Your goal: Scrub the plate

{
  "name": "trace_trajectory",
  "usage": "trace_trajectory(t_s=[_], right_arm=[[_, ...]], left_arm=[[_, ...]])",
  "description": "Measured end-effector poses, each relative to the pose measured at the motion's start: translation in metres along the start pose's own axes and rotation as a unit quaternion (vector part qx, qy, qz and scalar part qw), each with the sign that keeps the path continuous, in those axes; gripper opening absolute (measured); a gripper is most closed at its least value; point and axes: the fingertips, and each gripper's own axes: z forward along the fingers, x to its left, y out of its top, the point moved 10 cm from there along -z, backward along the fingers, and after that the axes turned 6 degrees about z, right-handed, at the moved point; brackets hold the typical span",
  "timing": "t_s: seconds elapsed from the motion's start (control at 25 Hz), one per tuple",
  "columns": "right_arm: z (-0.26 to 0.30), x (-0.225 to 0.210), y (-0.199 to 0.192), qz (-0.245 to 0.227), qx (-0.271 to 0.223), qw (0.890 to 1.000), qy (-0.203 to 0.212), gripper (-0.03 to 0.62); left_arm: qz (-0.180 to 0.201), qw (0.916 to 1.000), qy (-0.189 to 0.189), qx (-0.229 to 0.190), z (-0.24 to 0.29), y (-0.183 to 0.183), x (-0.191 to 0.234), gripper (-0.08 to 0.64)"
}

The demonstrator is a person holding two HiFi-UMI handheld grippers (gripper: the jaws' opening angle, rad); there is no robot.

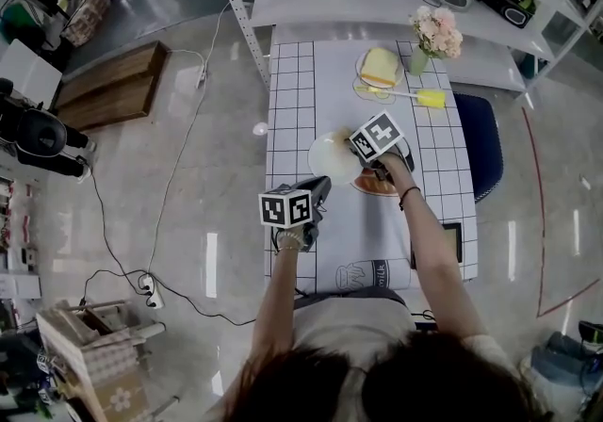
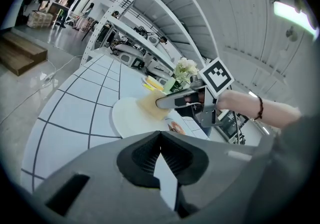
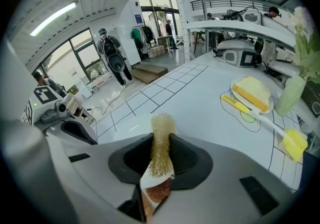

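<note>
As the head view shows, a round white plate (image 1: 325, 154) lies on the grid-lined table (image 1: 292, 90) under the right gripper (image 1: 353, 159). Left gripper view: the left gripper (image 2: 161, 140) has ribbed jaws pressed together, empty. Right gripper view: jaws squeeze a fuzzy golden scrubber (image 3: 161, 143).

Plate (image 1: 327, 155) on table (image 1: 311, 81), sponge (image 1: 379, 66) on dish (image 1: 362, 73) behind it, vase (image 1: 419, 61) right of sponge, brush (image 1: 420, 97) seemingly before both

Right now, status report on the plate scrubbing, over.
Left tongs shut, empty, short of the plate. Right tongs shut on yellow scrub pad, pad over the plate. Brush and sponge well beyond, not in the way.
</note>
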Motion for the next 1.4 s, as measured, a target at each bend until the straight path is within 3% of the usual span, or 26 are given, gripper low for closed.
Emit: trace_trajectory(t_s=[1.4], right_arm=[[-0.020,0.013,-0.031,-0.011,0.032,0.999,0.008,0.074]], left_arm=[[0.010,0.9999,-0.006,-0.004,-0.011,-0.009,-0.016,0.011]])
